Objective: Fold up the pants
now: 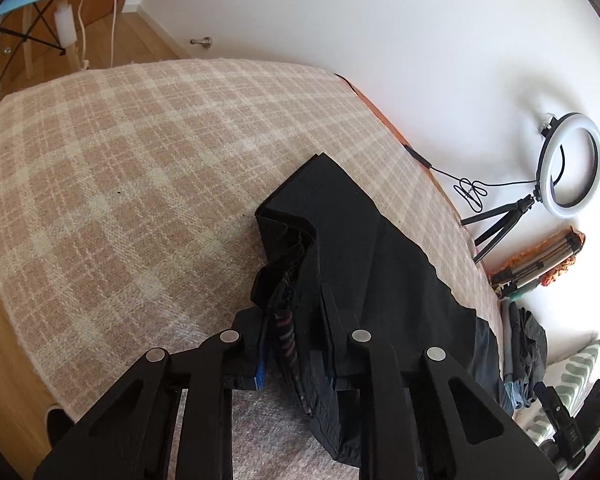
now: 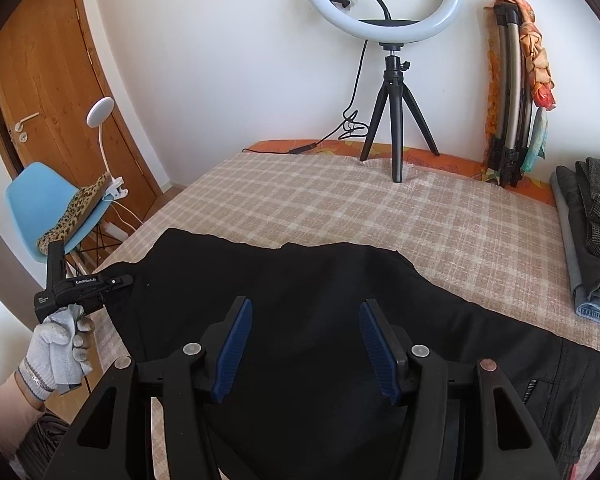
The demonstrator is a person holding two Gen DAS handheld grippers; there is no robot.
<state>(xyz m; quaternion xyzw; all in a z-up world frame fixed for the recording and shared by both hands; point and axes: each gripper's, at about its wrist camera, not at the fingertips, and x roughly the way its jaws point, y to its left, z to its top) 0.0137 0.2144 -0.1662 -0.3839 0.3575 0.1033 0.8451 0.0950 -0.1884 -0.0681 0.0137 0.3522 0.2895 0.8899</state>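
The black pants (image 2: 300, 320) lie spread on the bed, on a pink and cream checked blanket (image 2: 440, 216). The left tongs (image 1: 296, 320) are closed on a bunched edge of the pants, at the left side of the bed. A gloved hand (image 2: 60, 344) holds them. The right tongs (image 2: 306, 336) are open and hang over the middle of the pants with nothing between them.

Far behind the pants, a ring light (image 2: 380, 0) on a small tripod stands at the far edge of the bed by the white wall. A folded stand with an orange cloth (image 2: 512, 92) leans on the wall to the right. A pile of grey clothes (image 2: 592, 236) sits at the right edge. The left half of the blanket is bare. Past the left edge are a blue chair (image 2: 48, 204) and a wooden door (image 2: 52, 92).
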